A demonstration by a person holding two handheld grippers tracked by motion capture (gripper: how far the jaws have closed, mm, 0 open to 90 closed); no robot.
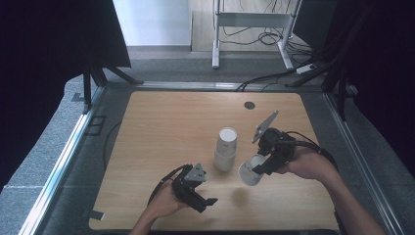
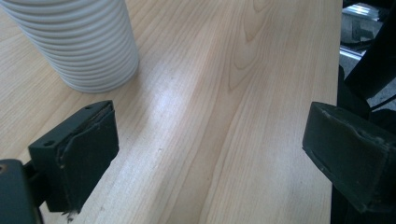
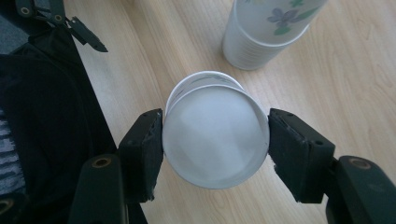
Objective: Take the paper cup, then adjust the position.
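Note:
A stack of white ribbed paper cups (image 1: 226,149) stands upside down near the middle of the wooden table (image 1: 161,127); it is also at the top of the left gripper view (image 2: 79,42) and of the right gripper view (image 3: 266,32), where a flower print shows. My right gripper (image 1: 262,166) is shut on a single white paper cup (image 1: 250,172), tilted just right of the stack. In the right gripper view both pads press the cup's (image 3: 215,140) sides and a round end faces the camera. My left gripper (image 1: 205,200) stands open over bare wood at the front, nothing between its jaws (image 2: 210,140).
A dark round grommet (image 1: 249,105) sits in the table's far right part. Metal rails (image 1: 73,142) border the table on both sides. Beyond the far edge stand a white desk frame (image 1: 252,22) and loose cables on the floor. The table's right edge (image 2: 337,84) lies close to my left gripper.

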